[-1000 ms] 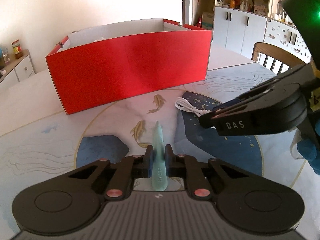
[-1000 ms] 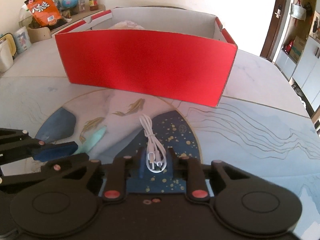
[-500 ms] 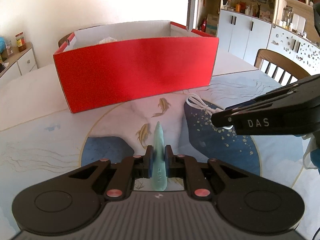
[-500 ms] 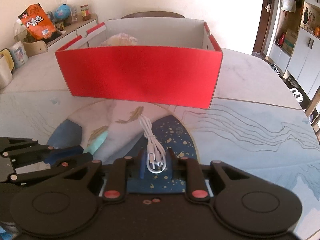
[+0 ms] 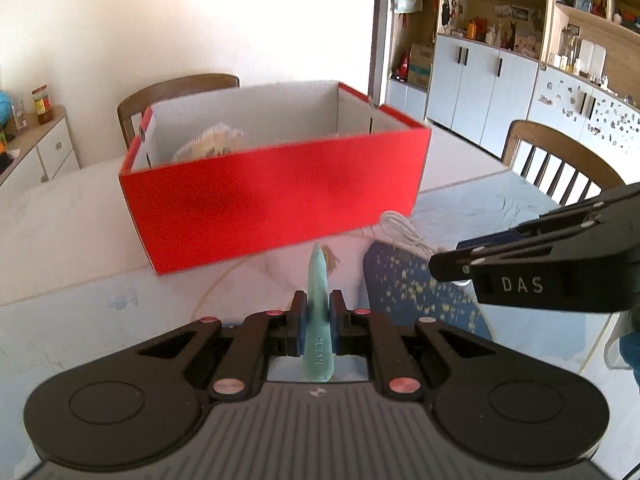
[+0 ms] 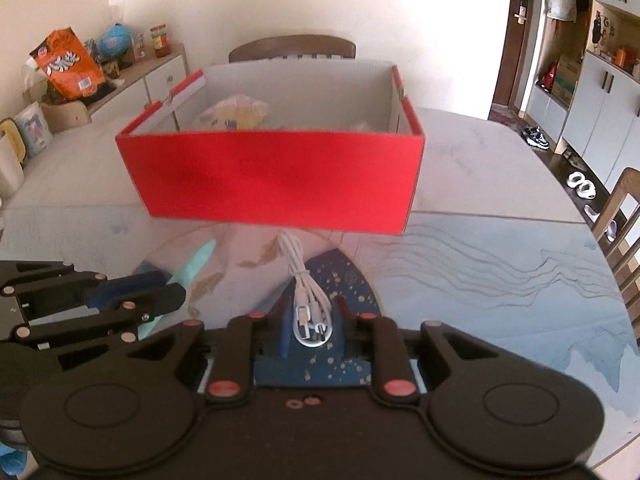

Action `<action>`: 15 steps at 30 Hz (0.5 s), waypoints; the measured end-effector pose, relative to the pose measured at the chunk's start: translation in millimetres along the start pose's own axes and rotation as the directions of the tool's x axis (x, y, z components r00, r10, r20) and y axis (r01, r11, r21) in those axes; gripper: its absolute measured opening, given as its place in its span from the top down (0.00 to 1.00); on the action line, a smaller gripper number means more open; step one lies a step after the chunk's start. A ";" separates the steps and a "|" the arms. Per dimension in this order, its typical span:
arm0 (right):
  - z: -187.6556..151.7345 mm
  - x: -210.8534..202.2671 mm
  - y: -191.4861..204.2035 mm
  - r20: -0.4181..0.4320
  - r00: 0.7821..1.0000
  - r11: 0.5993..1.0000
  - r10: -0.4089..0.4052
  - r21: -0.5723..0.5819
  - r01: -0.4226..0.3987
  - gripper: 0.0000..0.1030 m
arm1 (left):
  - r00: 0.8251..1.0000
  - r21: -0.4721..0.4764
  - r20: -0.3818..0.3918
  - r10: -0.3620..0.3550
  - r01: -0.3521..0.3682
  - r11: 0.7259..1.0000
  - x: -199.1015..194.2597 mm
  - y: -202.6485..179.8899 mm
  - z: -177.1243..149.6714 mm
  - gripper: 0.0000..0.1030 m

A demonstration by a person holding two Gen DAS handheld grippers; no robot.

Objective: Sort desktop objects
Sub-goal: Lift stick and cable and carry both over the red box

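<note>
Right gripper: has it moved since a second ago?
Yes. The right gripper rose, holding the white cable: the red box now shows its inside.

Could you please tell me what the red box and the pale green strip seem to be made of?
Open-topped red box: probably cardboard, matte red outside, plain white inside, thin folded walls. Pale green tapered strip in the left tool: likely soft matte plastic or silicone, with raised "CLEAN" lettering.

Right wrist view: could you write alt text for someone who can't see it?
The right gripper is shut on a coiled white cable, held above a patterned table in front of an open red box with pale bagged items inside. At lower left, the left gripper clamps a mint-green tool.
</note>
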State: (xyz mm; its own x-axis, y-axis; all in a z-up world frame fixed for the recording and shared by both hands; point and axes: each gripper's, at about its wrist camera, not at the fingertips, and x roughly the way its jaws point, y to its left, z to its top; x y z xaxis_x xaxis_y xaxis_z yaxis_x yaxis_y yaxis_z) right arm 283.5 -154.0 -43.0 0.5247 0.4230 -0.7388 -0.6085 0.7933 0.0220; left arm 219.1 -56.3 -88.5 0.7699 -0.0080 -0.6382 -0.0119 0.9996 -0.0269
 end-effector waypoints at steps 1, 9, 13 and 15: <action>2.8 -2.5 -0.1 0.008 1.000 1.000 -0.003 0.001 0.003 0.81 | 1.000 0.002 0.006 0.000 0.000 1.000 -1.7 -0.2 4.4 0.91; 24.0 -20.8 -1.7 0.061 0.998 1.000 -0.004 0.005 0.004 0.81 | 0.999 0.019 0.053 0.000 -0.001 1.000 -10.3 0.7 35.2 0.91; 35.2 -28.4 -1.4 0.086 0.996 1.000 -0.012 -0.003 0.012 0.81 | 0.996 0.029 0.084 0.005 -0.008 1.000 -15.8 2.2 50.8 0.91; 41.6 -30.9 -1.0 0.098 0.995 1.000 -0.011 -0.010 0.012 0.81 | 0.996 0.031 0.094 0.006 -0.009 0.999 -17.1 2.0 59.6 0.91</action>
State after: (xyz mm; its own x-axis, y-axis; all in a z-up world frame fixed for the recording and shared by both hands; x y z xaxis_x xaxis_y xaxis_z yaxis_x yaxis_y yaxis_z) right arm 292.7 -149.7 7.9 0.5872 0.4551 -0.6694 -0.6083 0.7937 0.0060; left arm 244.0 -52.5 -31.8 0.8262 0.0004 -0.5634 0.0013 1.0000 0.0027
